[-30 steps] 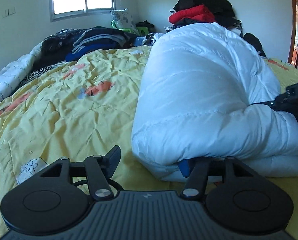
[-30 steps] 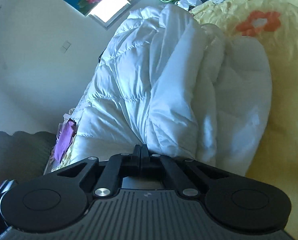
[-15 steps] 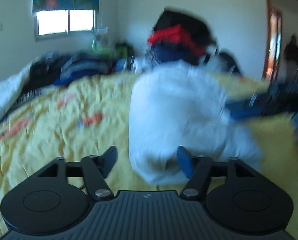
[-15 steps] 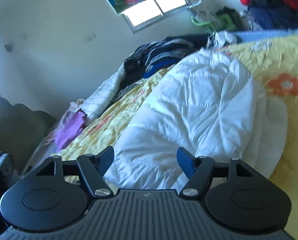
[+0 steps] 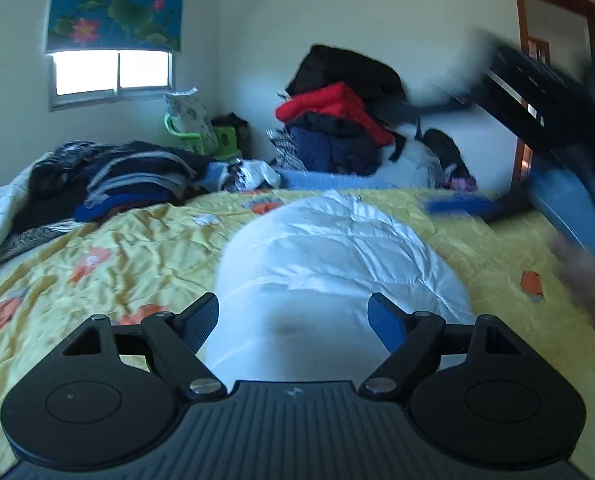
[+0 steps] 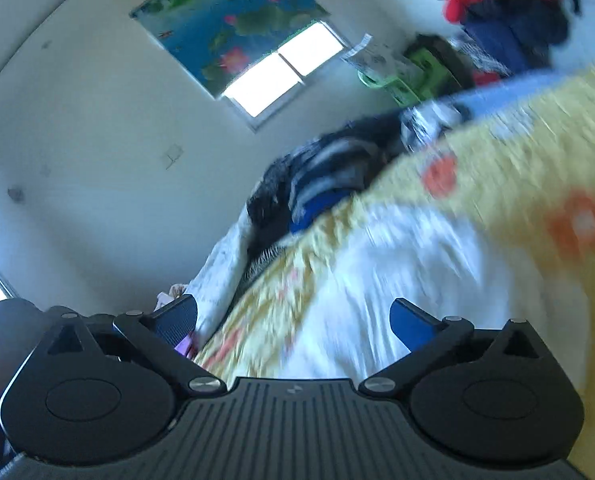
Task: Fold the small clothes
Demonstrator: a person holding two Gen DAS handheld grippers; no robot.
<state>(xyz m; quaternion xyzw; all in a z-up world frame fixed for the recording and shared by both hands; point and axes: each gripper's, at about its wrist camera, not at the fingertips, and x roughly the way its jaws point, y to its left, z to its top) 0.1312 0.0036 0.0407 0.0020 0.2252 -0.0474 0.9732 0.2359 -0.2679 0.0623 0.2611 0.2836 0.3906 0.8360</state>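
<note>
Both claws, left (image 5: 293, 320) and right (image 6: 293, 322), are opening wide, empty, above the folded white jacket (image 5: 337, 264). Best to lift straight clear so the bundle stays folded on the bed (image 5: 137, 252).

This is a bedroom in a home. A big bed (image 5: 137, 248) fills most of the room, and it has a yellow blanket (image 5: 109, 280) with orange flowers on it. A puffy white jacket (image 5: 337, 264) lies on the blanket. Piles of clothes sit around the bed: a dark striped pile (image 5: 137, 176) at the far side, and a tall heap with a red coat (image 5: 337, 106) on it by the wall. There is a small window (image 5: 111, 70) with bright light coming in. Above it hangs a blue blind with pink water flowers (image 5: 117, 4). A green plastic chair (image 5: 201, 136) stands in the corner. A wooden door frame (image 5: 523, 40) is on the right. The walls are plain white.
</note>
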